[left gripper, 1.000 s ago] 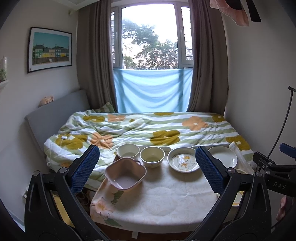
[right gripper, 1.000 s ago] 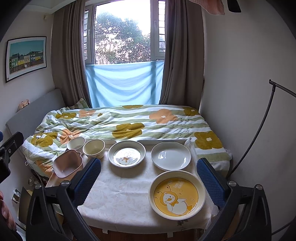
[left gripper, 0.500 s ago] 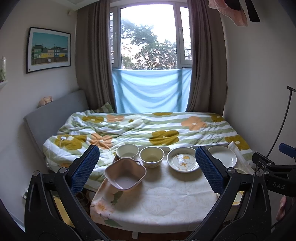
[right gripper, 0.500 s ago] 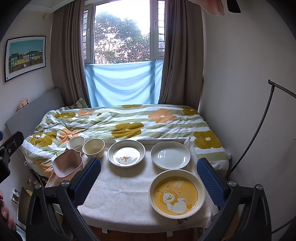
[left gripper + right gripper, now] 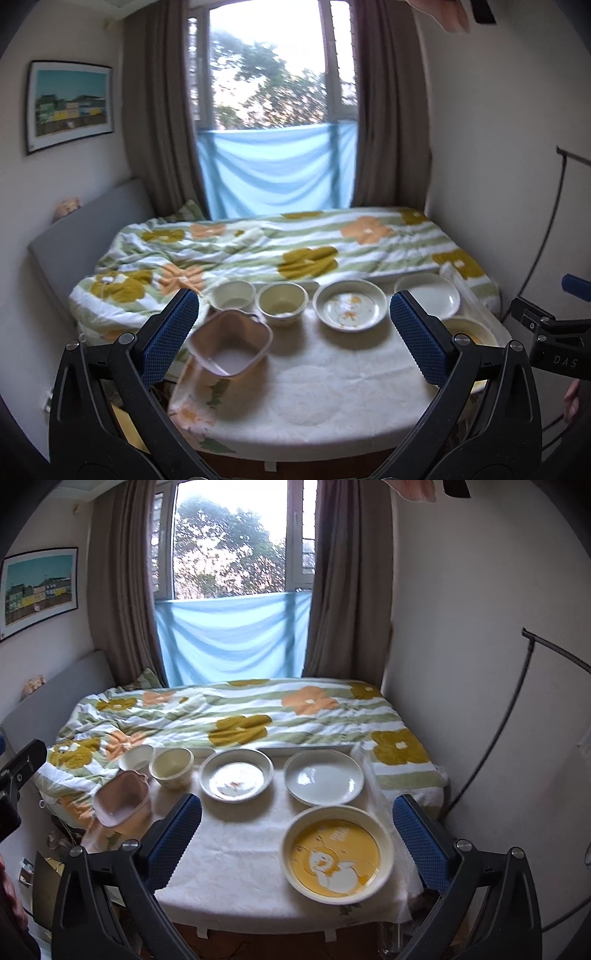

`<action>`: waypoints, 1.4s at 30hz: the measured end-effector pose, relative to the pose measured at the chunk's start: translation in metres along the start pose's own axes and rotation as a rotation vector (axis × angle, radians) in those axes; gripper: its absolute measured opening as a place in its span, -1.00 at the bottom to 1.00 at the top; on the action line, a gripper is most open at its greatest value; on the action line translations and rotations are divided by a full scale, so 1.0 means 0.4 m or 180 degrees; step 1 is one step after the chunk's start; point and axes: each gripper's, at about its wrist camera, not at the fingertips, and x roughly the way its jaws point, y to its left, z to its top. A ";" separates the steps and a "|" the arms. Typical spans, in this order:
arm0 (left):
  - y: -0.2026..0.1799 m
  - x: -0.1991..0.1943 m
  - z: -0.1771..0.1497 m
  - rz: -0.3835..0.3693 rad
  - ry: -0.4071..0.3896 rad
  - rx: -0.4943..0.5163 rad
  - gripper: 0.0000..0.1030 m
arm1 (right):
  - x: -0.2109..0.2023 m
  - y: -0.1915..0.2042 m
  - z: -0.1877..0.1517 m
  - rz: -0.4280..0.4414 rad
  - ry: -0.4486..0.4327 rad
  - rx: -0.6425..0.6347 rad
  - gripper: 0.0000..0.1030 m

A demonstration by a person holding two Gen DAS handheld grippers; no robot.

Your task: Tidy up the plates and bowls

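Note:
On the cloth-covered table [image 5: 236, 864] stand a pink square bowl [image 5: 231, 345] [image 5: 122, 803], a white bowl [image 5: 232, 293] [image 5: 136, 757], a cream bowl [image 5: 282, 303] [image 5: 171, 766], a patterned deep plate [image 5: 349, 304] [image 5: 236, 774], a plain white plate [image 5: 426, 295] [image 5: 324, 777] and a yellow duck plate [image 5: 336, 854], partly hidden in the left wrist view [image 5: 467, 330]. My left gripper [image 5: 293, 332] is open and empty, above the table's near side. My right gripper [image 5: 295, 842] is open and empty, framing the duck plate.
A bed with a flowered quilt [image 5: 280, 247] lies right behind the table, under a curtained window [image 5: 232, 542]. A wall stands close on the right with a black lamp stand [image 5: 517, 716]. The floor to the left of the table holds clutter [image 5: 44, 871].
Both grippers have moved forward and down toward the table, so the dishes look larger. The dishes have not moved. Both grippers stay open.

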 end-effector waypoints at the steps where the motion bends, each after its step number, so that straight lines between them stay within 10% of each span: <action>1: -0.013 0.015 -0.008 -0.0045 0.0044 0.0029 0.99 | 0.007 -0.008 -0.009 -0.0016 0.0009 -0.0007 0.99; 20: -0.409 0.502 -0.285 -0.1034 0.1838 -0.0177 0.96 | 0.439 -0.389 -0.198 0.1206 0.1197 0.0421 0.89; 34: -0.505 0.660 -0.408 -0.1024 0.2443 -0.0267 -0.44 | 0.657 -0.473 -0.257 0.1552 0.1629 0.0256 -0.40; 42: -0.513 0.661 -0.416 -0.0984 0.2455 -0.0284 -0.69 | 0.693 -0.481 -0.263 0.1646 0.1705 0.0191 -0.72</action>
